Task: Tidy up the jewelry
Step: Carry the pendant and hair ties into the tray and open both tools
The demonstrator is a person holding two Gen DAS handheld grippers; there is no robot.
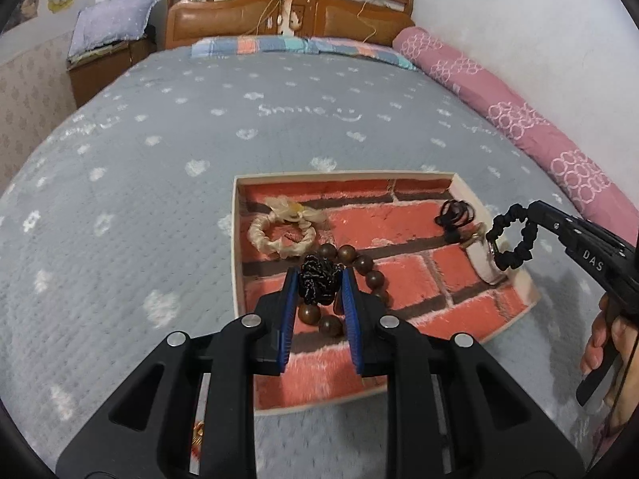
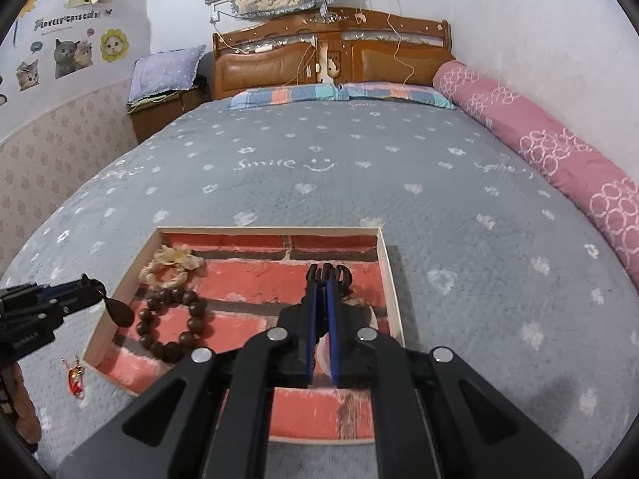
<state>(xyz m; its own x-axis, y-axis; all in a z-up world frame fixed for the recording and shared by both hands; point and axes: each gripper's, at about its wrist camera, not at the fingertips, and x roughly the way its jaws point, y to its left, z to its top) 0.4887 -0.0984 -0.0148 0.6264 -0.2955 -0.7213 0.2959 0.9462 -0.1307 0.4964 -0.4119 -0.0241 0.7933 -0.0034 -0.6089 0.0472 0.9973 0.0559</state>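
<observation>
left tongs (image 1: 319, 291) – gripping black knotted piece (image 1: 317, 281) | right tongs (image 2: 321, 285) – gripping black scrunchie (image 1: 513, 241) | over tray (image 2: 389, 275)

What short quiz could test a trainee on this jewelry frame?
1. True or false: the right gripper is empty.
2. Which item lies outside the tray? A) bead bracelet B) red charm C) cream flower band
3. Fill in: the left gripper is shut on a dark ____.

Key:
1. False. It is shut on a black scrunchie.
2. B.
3. Knot.
</observation>
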